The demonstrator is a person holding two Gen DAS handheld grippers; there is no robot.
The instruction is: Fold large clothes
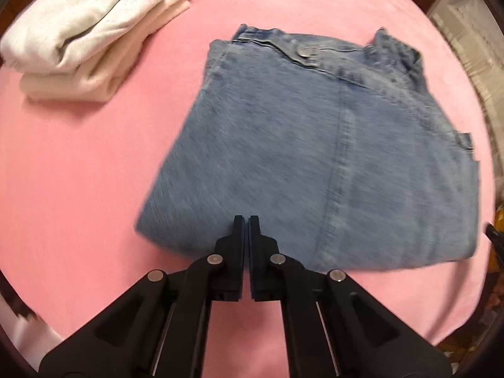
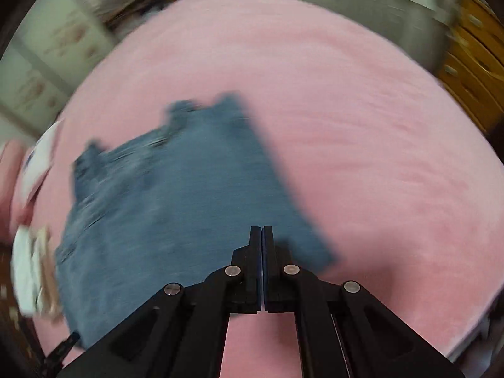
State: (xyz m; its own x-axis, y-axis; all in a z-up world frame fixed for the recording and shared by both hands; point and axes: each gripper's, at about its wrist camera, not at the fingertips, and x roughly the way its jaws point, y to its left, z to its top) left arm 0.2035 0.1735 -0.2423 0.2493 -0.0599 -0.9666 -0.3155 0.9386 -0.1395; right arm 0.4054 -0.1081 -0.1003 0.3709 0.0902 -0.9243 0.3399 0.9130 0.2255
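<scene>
jeans (image 1: 315, 157) on bed (image 1: 78, 189), folded pile (image 1: 88, 31) behind-left

Black gripper (image 1: 246, 220), silver pivot screws (image 1: 214, 258)

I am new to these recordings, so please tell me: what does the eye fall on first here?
First, the folded blue denim jeans lying in the middle of the pink fleece bed cover. Next, the stack of folded white clothes at the far left. Both black grippers, left and right, have their jaws shut, empty.
</scene>
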